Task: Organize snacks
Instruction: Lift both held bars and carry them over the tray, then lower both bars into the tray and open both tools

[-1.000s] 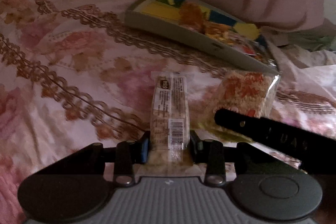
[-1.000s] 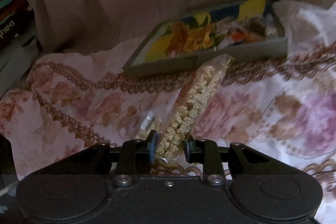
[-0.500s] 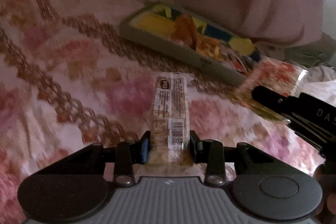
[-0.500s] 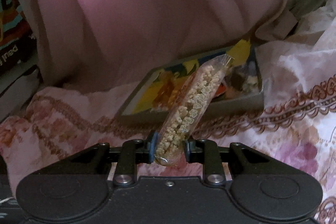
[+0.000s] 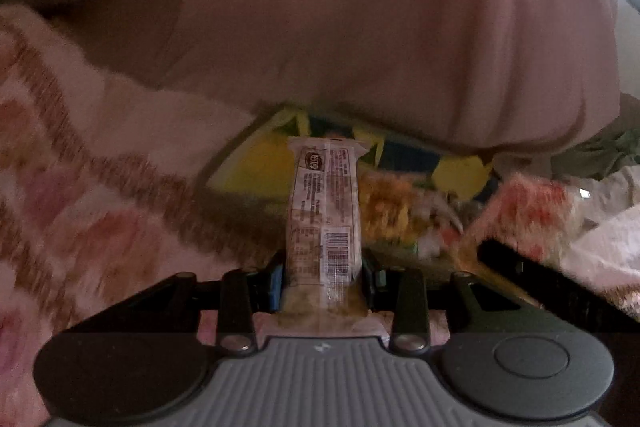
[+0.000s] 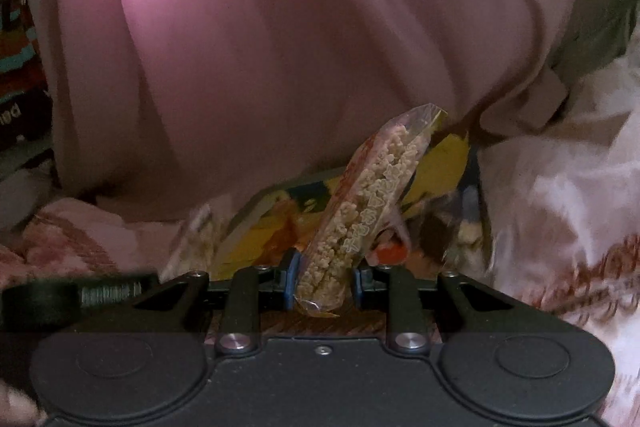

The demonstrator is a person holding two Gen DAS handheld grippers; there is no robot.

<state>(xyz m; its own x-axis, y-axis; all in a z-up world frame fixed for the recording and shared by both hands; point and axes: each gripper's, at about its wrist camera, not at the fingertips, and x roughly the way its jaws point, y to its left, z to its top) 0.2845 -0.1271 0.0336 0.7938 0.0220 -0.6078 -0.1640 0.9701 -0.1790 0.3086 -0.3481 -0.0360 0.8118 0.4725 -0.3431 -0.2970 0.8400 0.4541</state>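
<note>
Our left gripper [image 5: 323, 281] clamped a clear-wrapped snack bar [image 5: 325, 215], barcode facing us, upright before the shallow tray [image 5: 224, 163] of bright packets. Our right gripper [image 6: 323, 285] pinched a puffed-rice packet [image 6: 372, 211], tilted rightward, above that tray.

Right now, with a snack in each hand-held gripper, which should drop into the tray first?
Probably left: the left hand-held gripper already holds its wrapped bar over the tray; the right one's puffed-rice packet sits at the tray's near edge.
</note>
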